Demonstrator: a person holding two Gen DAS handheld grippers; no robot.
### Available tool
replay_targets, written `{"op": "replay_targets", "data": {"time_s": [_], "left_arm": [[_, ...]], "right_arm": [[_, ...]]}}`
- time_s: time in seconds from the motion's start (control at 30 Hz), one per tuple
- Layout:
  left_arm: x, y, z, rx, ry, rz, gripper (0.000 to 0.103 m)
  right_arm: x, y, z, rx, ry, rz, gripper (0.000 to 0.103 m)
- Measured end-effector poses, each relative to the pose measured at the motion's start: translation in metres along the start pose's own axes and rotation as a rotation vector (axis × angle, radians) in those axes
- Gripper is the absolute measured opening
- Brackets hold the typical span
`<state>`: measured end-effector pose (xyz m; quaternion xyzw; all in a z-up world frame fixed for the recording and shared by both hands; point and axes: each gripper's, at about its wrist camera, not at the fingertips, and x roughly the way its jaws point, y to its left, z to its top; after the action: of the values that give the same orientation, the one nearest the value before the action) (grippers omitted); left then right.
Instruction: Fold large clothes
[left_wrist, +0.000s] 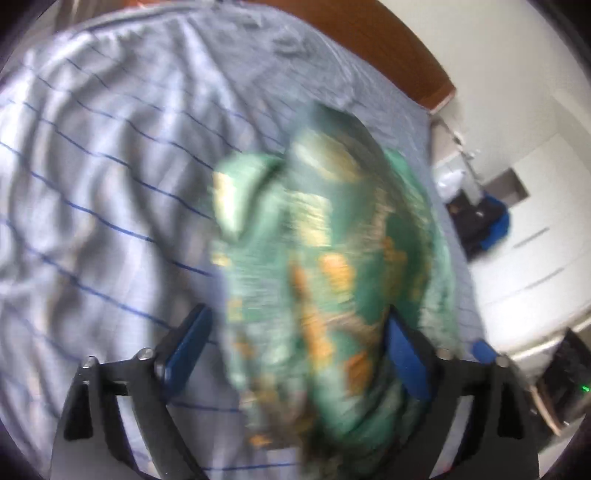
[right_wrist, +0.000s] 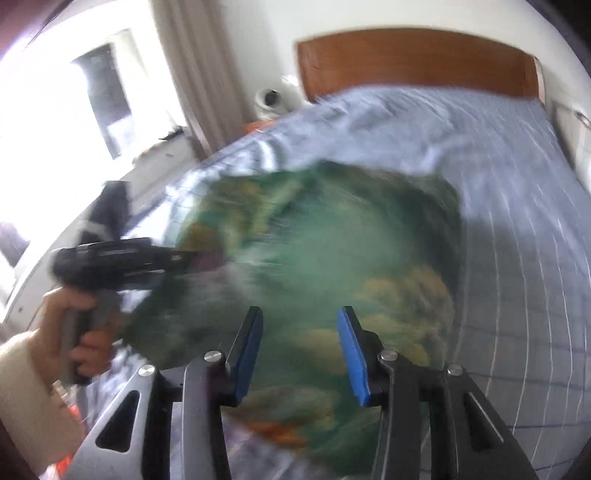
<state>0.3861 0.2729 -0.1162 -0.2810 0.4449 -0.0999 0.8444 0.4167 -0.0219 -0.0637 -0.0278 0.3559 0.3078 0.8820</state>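
A green cloth with orange and yellow patterns lies bunched on the bed, blurred by motion. In the left wrist view it runs up between the wide-spread blue pads of my left gripper. A gap shows beside the left pad, so the gripper is open around the cloth. In the right wrist view the cloth spreads over the sheet beyond my right gripper. That gripper's blue pad faces are bare and apart, with nothing pinched. A hand holds the left gripper at the cloth's left edge.
The bed has a pale blue sheet with thin dark lines and a wooden headboard. A window and curtain stand to the left of the bed. White drawers and a dark bag are on its other side.
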Motion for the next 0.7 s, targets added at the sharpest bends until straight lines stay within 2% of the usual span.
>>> {"op": "replay_targets", "data": {"time_s": [0.07, 0.13, 0.17, 0.23, 0.27, 0.3, 0.37, 0.43, 0.53, 0.6, 0.7], "left_arm": [[0.001, 0.011, -0.005, -0.013, 0.017, 0.025, 0.093], [0.011, 0.013, -0.011, -0.028, 0.031, 0.072, 0.093], [0.018, 0.014, -0.012, -0.03, 0.042, 0.107, 0.095], [0.027, 0.013, -0.017, -0.022, 0.049, 0.164, 0.099], [0.027, 0.017, -0.019, -0.044, 0.037, 0.177, 0.103], [0.025, 0.02, -0.021, -0.072, 0.03, 0.159, 0.103], [0.015, 0.023, -0.023, -0.101, 0.008, 0.11, 0.103], [-0.004, 0.018, -0.031, -0.061, -0.034, 0.124, 0.102], [-0.038, -0.003, -0.044, 0.04, -0.106, 0.206, 0.101], [-0.058, -0.019, -0.053, 0.104, -0.159, 0.265, 0.101], [-0.08, -0.04, -0.067, 0.187, -0.224, 0.342, 0.101]], "right_arm": [[-0.001, 0.016, -0.002, -0.037, 0.007, 0.035, 0.043], [0.02, 0.031, -0.012, -0.073, 0.057, 0.042, 0.044], [0.047, 0.033, -0.019, -0.076, 0.108, 0.013, 0.046], [0.076, 0.035, -0.028, -0.07, 0.166, -0.048, 0.047], [0.084, 0.038, -0.032, -0.082, 0.163, -0.087, 0.047], [0.084, 0.041, -0.033, -0.094, 0.151, -0.102, 0.047], [0.067, 0.045, -0.031, -0.095, 0.116, -0.111, 0.049], [0.045, 0.048, -0.029, -0.083, 0.09, -0.076, 0.067], [0.005, 0.049, -0.03, -0.086, 0.022, -0.044, 0.089], [-0.019, 0.047, -0.038, -0.085, -0.016, -0.048, 0.091], [-0.038, 0.043, -0.057, -0.057, -0.026, -0.082, 0.096]]}}
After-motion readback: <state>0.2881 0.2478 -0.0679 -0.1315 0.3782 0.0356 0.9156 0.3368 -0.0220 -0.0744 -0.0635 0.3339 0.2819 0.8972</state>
